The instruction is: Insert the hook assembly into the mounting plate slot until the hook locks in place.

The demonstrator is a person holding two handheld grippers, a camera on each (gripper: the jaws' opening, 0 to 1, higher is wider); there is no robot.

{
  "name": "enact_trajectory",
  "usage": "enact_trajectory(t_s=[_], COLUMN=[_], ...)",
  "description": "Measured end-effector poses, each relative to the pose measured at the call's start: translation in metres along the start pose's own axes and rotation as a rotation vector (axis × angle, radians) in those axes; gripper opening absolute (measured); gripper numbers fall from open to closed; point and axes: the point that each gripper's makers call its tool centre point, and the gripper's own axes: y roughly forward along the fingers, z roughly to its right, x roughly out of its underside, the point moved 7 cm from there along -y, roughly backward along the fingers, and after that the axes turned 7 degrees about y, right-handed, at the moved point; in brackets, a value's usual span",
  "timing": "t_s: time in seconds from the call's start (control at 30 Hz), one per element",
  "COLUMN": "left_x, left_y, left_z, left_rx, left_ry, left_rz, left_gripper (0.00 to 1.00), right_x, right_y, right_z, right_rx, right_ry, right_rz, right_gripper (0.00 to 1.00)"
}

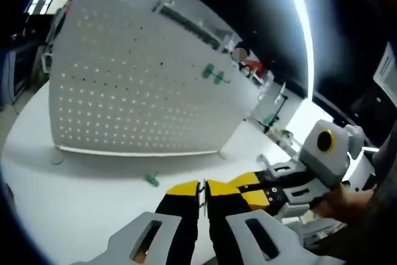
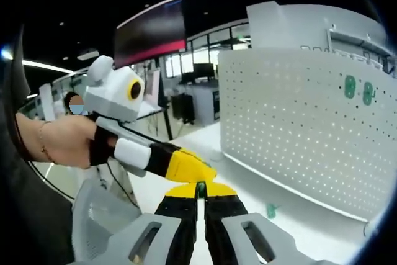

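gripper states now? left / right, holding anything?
Left gripper: jaws shut on a thin hook piece.
Right gripper: jaws shut on a small green hook piece.

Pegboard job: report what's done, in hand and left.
Done: two green hooks already sit on the pegboard. In hand: the right gripper pinches a small green piece, away from the board, left gripper close by. Left: inserting it; another green piece lies on the table.
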Motion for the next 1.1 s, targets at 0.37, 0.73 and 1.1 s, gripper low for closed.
enact_trajectory(t_s=[0.37,0.73,1.1], left_x=[-0.003,-0.012,-0.010], left_y=[-0.007,-0.007,-0.002], left_z=[-0.006,0.005,0.021], left_rx=[-0.022,0.022,0.082], left_ry=[0.031,0.211,0.249], left_rz=[0.026,0.063,0.061], left_gripper=[0.18,0.53,0.91], right_x=[0.001,-0.006,-0.019], right_y=[-0.004,-0.014,-0.020], right_z=[0.008,0.030,0.043], right_rx=[0.037,0.119,0.180], right_ry=[0.010,0.041,0.041], right_rz=[0.001,0.048,0.117], right_gripper=[0.00,0.00,0.00])
